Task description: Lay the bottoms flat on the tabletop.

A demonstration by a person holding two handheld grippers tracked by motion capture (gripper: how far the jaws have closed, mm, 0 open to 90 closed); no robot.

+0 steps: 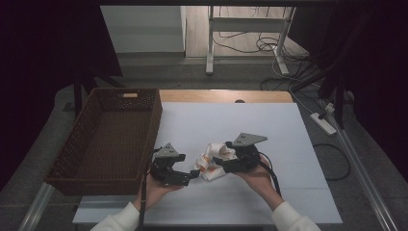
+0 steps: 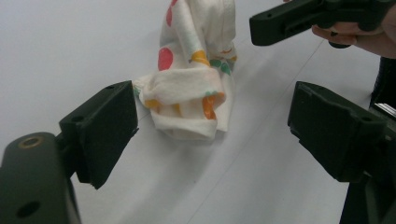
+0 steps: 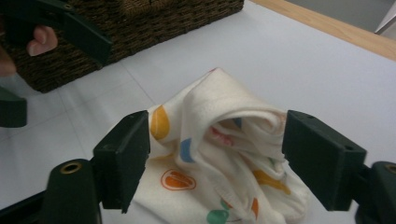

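The cloth (image 1: 211, 160) lies crumpled on the white table (image 1: 269, 130), a soft cream knit dotted with orange, red, green and blue, just right of the brown wicker basket (image 1: 108, 139). My right gripper (image 3: 215, 158) angles down over it, blocky black jaws wide apart around a raised fold without pressing it. My left gripper (image 2: 212, 128) sits low beside the cloth's end, jaws wide and empty.
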